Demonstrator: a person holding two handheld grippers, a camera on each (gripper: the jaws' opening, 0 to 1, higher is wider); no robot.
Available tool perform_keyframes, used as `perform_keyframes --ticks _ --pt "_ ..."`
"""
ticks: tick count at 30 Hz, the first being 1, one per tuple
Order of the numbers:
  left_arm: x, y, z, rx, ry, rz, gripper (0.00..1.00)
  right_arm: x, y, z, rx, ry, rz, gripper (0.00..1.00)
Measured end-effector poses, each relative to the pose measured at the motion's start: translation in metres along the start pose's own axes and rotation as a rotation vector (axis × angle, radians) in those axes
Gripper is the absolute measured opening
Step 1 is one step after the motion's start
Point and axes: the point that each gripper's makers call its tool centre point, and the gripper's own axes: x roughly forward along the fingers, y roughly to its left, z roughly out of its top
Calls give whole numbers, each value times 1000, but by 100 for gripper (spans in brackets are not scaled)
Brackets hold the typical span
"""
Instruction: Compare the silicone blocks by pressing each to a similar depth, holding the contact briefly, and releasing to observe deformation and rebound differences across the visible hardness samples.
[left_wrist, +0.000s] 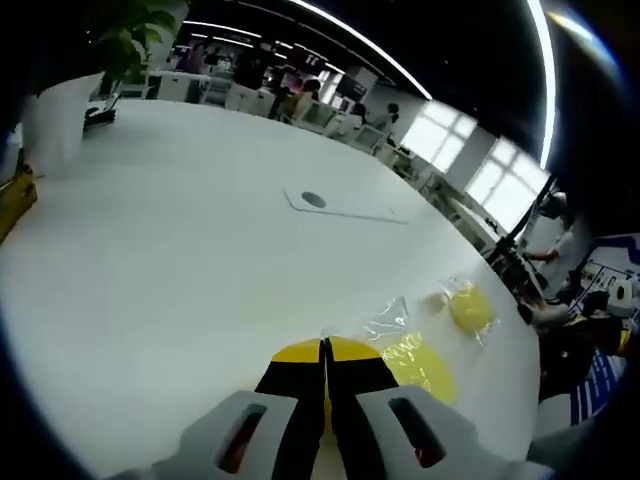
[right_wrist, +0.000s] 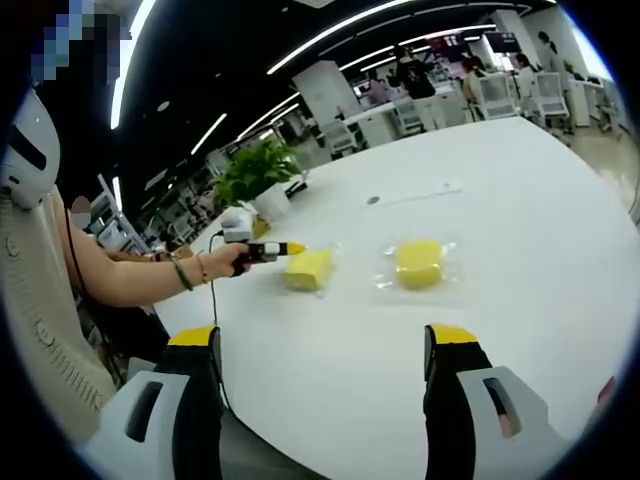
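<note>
Two yellow silicone blocks in clear wrappers lying flat, well apart, on the white tabletop, left block near the table's edge, right block further in

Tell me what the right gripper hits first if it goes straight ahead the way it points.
Probably the bare white table. The right gripper is open, and its line runs between the left block and the right block. Depth is unclear, so it may graze either.

**What stayed out of sight**

Your left gripper covered part of the nearer silicone block, so any contact with it could not be told. Your right gripper's jaw bases were cut off by the picture's bottom edge.
</note>
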Motion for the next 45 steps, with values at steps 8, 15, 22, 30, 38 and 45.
perform_keyframes --ticks 8,15,22,30,38,45 --pt "-2 -10 1 57 9 23 0 -1 -1 2 -10 -6 4 77" --pt "-21 -2 15 148 -33 132 0 -5 8 7 -38 -17 24 77" --pt "-61 -21 30 115 -100 138 25 -12 22 8 -60 -32 54 77" --pt "-111 -74 28 151 -162 55 29 -24 43 17 -88 -66 103 78" --pt "-165 -125 21 110 -263 -47 37 -34 74 24 -165 -96 179 82" --pt "-203 -171 10 155 -295 -120 47 -41 78 25 -194 -108 206 82"
